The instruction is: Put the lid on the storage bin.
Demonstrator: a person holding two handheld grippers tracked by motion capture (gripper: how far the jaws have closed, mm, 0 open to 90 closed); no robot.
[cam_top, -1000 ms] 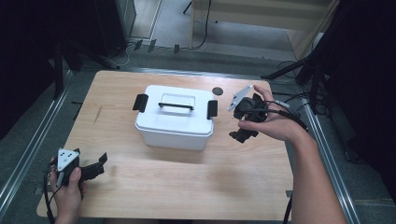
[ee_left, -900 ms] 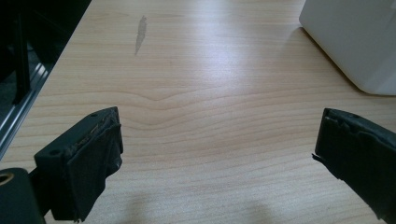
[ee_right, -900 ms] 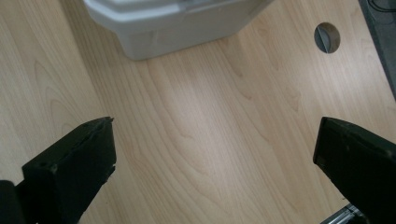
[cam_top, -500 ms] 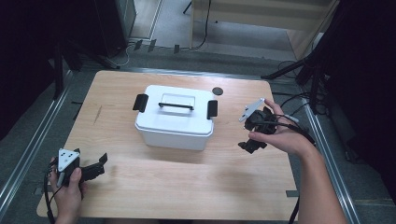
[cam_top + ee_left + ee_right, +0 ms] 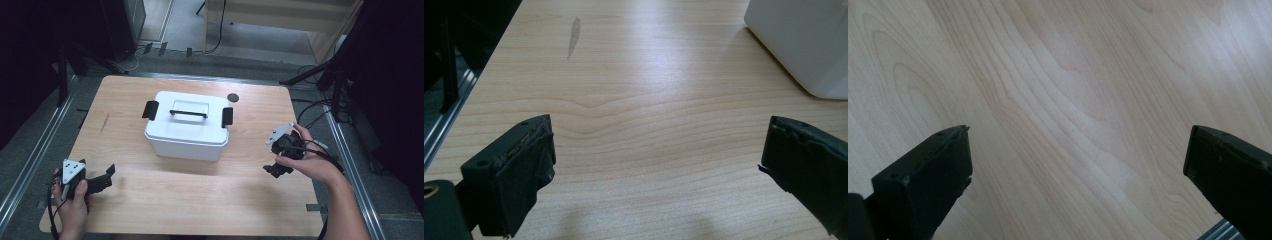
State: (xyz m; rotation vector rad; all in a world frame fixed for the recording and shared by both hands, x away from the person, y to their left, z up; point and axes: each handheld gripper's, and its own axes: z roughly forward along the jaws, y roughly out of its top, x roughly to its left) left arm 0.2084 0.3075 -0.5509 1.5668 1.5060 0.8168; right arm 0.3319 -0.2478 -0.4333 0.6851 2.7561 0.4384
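- Right claw: jaws spread wide, nothing gripped; held low over bare desk nr right edge, pointed down at wood.
- Left claw: jaws wide apart, nothing gripped; held at front-left corner, aimed twd box.
- Box: white, lid on w/ black clips & handle, set mid-desk, well apart from both claws.
- Small dark disc seen just behind box.

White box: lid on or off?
On. The lid sits flat on the white box, handle on top, a black latch at each end. Whether the latches are locked, cannot tell.
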